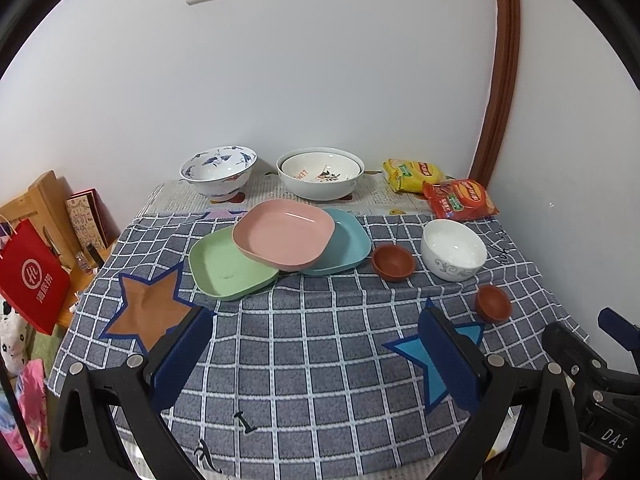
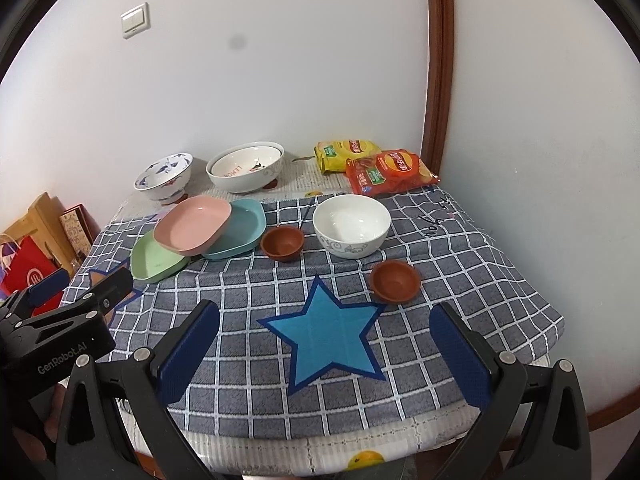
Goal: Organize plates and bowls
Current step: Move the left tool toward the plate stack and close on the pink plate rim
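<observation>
A pink plate (image 1: pixel 283 237) (image 2: pixel 193 225) rests tilted across a green plate (image 1: pixel 228 265) (image 2: pixel 154 259) and a teal plate (image 1: pixel 345 245) (image 2: pixel 240 232). Right of them sit a small brown bowl (image 1: pixel 393 261) (image 2: pixel 282 241), a white bowl (image 1: pixel 453 249) (image 2: pixel 351 225) and a second brown bowl (image 1: pixel 493 302) (image 2: pixel 395 281). At the back stand a blue-patterned bowl (image 1: pixel 218 172) (image 2: pixel 164 176) and two nested white bowls (image 1: pixel 320 173) (image 2: pixel 246 167). My left gripper (image 1: pixel 316 354) and right gripper (image 2: pixel 326 354) hover open over the near table edge, holding nothing.
A grey checked cloth (image 1: pixel 304 344) with star patches covers the table. Yellow (image 1: pixel 413 174) and red (image 1: pixel 460 198) snack bags lie at the back right by the wall. A red paper bag (image 1: pixel 32 276) and wooden items stand left of the table.
</observation>
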Available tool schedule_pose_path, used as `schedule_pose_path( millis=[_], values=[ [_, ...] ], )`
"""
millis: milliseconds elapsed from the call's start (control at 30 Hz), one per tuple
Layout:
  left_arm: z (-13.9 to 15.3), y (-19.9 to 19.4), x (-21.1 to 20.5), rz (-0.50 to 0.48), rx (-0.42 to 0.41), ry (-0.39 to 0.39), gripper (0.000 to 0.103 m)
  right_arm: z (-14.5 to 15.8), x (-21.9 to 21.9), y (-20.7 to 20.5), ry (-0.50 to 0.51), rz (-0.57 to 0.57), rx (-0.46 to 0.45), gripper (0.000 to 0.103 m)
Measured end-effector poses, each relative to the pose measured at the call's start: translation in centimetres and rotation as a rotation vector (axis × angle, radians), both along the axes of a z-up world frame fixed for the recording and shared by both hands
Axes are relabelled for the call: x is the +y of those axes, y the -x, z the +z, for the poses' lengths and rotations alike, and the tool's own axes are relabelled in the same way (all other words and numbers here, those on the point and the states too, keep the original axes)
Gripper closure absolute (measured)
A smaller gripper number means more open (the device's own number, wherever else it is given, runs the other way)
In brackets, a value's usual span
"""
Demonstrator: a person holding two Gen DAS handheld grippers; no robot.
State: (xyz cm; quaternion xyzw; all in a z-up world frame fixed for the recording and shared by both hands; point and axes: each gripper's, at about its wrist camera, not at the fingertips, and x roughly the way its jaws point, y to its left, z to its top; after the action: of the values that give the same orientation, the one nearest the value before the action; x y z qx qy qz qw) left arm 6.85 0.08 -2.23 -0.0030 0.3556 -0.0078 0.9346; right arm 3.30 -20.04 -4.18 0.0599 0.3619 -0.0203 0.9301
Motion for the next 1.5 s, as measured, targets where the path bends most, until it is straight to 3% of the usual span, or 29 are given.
schedule_pose_path(
  millis=[467, 767, 967, 1033, 1500],
  values=[
    [-3.9, -7.5, 3.8, 0.091, 0.106, -0.001, 0.000, -1.4, 2.0, -8.1, -0.088, 0.119, 0.031, 0.001],
    [-5.8, -11.7, 8.4, 0.174, 0.133, 0.039, 0.004, -2.1, 6.2, -14.1, 0.015, 0.217, 0.031, 0.010],
    [-7.1, -15.0, 9.8, 0.193, 0.152, 0.042, 0.008, -4.0, 8.1, -17.6, -0.033, 0.254, 0.063, 0.018],
    [-7.8, -16.1, 9.9, 0.194, 0.167, 0.036, 0.009, -5.2, 9.0, -19.0, -0.042, 0.271, 0.085, 0.027],
    [-11.3, -23.8, 8.8, 0.081, 0.213, -0.036, 0.037, -10.1, 11.7, -25.3, -0.210, 0.228, 0.161, 0.041]
  ],
)
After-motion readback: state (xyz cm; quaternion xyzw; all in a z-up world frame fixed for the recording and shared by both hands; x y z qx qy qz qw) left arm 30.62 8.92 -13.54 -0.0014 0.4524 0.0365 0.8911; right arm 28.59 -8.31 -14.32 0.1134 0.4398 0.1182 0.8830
